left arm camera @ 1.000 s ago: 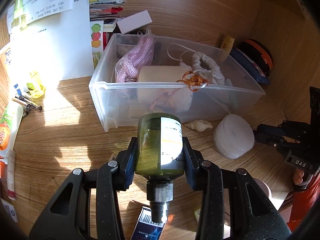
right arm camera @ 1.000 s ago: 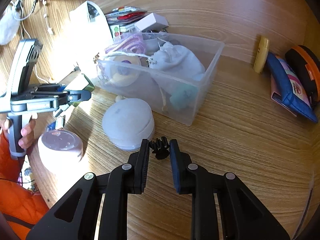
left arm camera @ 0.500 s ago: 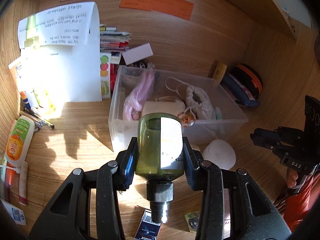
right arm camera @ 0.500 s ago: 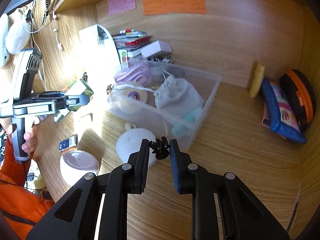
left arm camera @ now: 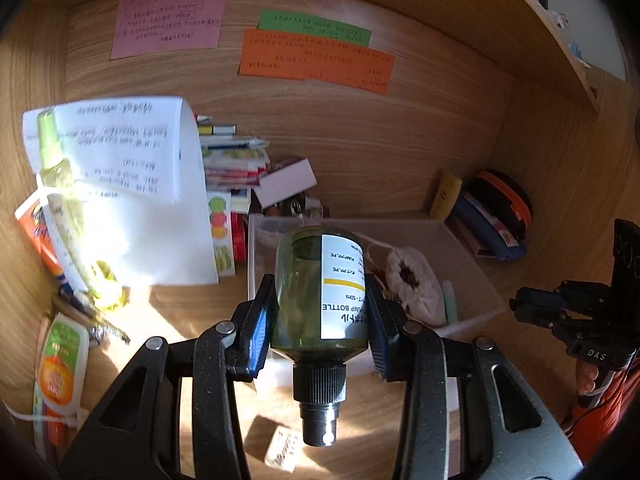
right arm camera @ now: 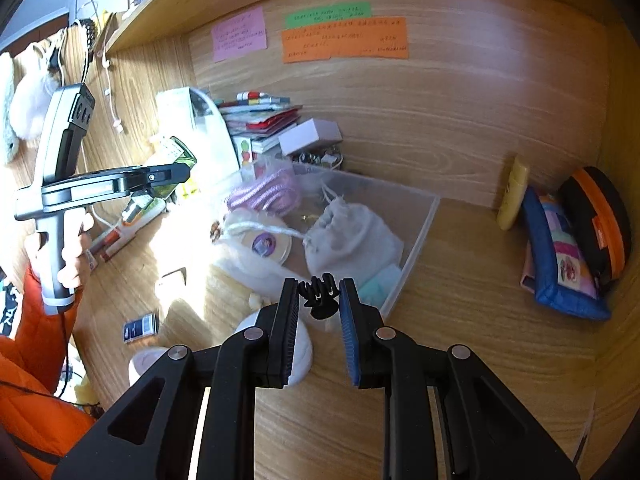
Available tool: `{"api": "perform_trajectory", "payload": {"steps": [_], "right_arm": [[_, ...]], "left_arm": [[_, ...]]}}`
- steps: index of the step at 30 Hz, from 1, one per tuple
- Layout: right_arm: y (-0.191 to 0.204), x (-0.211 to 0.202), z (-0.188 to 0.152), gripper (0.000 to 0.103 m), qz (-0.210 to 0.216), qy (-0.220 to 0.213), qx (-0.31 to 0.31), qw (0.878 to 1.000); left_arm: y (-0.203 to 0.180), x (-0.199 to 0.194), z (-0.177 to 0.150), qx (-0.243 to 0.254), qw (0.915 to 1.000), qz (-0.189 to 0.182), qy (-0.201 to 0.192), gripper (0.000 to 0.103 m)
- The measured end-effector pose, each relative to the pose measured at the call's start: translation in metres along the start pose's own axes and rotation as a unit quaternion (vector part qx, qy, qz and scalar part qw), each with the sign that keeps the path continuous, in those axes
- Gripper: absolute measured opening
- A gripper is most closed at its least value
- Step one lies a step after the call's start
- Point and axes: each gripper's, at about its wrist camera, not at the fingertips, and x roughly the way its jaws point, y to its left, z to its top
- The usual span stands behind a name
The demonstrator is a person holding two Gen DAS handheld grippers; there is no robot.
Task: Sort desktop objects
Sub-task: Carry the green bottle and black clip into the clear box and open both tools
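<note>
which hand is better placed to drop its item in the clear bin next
Right. Its tool holds the small black claw hair clip right at the clear plastic bin's near wall; the left tool, gripping the dark green pump bottle, sits farther back.

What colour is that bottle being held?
Dark olive green pump bottle with a white label, clearest in the left wrist view.

On the white label of the green pump bottle [left arm camera: 320, 292], "PUMP BOTTLE", "50ml" and "PUMP:PP, PE" can be read, printed upside down in the left wrist view. The letters "DAS" are seen in white on the black body of the right gripper [left arm camera: 536, 308]. Handwriting on the pink note [left arm camera: 168, 20], green note [left arm camera: 314, 26] and orange note [left arm camera: 316, 60] on the back wall cannot be made out.
</note>
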Motion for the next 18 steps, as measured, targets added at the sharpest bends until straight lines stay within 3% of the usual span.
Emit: {"api": "perform_trajectory", "payload": {"steps": [6, 18], "right_arm": [[-0.005, 0.012, 0.014, 0.018, -0.009, 0.001, -0.008, 1.000], [-0.003, 0.054, 0.021, 0.018, -0.005, 0.026, -0.009, 1.000]], "left_arm": [[0.006, 0.017, 0.014, -0.004, 1.0000, -0.005, -0.002, 0.041], [0.012, 0.061, 0.007, -0.011, 0.9989, -0.002, 0.046, 0.041]]}}
